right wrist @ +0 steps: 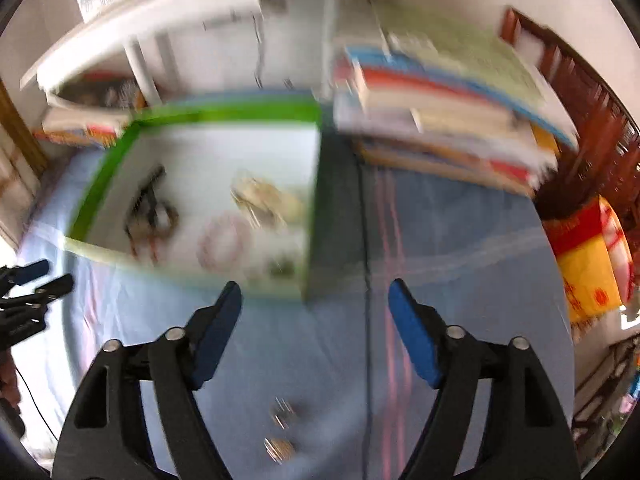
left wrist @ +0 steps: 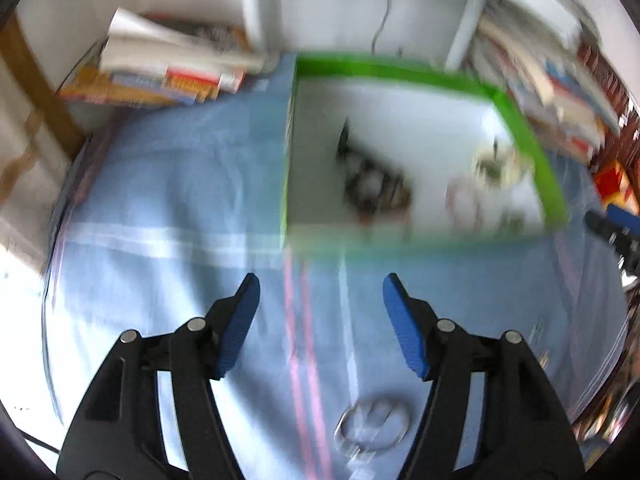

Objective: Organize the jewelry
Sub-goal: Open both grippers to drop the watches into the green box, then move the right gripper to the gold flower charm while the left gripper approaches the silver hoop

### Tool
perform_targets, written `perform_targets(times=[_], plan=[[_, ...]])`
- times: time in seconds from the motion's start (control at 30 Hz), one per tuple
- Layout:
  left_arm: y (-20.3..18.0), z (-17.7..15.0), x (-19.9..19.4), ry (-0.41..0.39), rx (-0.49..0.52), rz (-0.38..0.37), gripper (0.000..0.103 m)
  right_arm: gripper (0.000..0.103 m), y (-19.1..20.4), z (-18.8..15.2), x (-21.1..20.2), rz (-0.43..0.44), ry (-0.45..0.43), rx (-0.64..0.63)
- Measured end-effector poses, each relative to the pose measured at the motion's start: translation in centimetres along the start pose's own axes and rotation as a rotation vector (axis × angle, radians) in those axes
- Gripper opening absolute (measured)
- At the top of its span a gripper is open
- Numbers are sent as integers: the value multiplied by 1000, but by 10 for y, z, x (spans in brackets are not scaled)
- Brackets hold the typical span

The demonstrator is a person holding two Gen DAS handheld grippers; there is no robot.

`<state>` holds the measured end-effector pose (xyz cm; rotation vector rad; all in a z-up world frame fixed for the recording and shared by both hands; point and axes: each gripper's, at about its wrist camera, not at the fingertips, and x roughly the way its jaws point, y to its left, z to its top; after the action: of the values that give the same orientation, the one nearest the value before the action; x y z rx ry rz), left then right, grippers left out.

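A green-rimmed white box (left wrist: 516, 128) lies open on the blue cloth and also shows in the right wrist view (right wrist: 108, 172). It holds a dark jewelry piece (left wrist: 372, 184), a pale piece (right wrist: 264, 200) and a pink bracelet (right wrist: 224, 244). My left gripper (left wrist: 318, 292) is open and empty in front of the box. A silver bracelet (left wrist: 372, 426) lies on the cloth below it. My right gripper (right wrist: 314, 300) is open and empty near the box's front right corner. Two small metal pieces (right wrist: 282, 428) lie on the cloth below it. Both views are motion-blurred.
Stacks of books stand at the back left (left wrist: 168, 68) and back right (right wrist: 440, 116). A white shelf unit (left wrist: 360, 12) stands behind the box. A red and yellow cloth (right wrist: 588, 256) hangs at the right. The right gripper shows at the edge of the left wrist view (left wrist: 612, 228).
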<state>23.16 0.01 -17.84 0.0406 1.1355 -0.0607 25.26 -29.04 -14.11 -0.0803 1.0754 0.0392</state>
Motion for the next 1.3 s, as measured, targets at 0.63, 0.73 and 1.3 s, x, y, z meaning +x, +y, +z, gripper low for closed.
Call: perform_targets(times=[0.63, 0.73, 1.3], plan=[[-13, -107, 20, 132, 48, -24, 43, 51, 38, -104, 22, -16, 217, -43], [-9, -112, 17, 125, 26, -24, 35, 51, 45, -107, 21, -26, 225, -63], [-5, -113, -12, 72, -23, -1, 55, 57, 79, -120, 6, -32, 239, -109]])
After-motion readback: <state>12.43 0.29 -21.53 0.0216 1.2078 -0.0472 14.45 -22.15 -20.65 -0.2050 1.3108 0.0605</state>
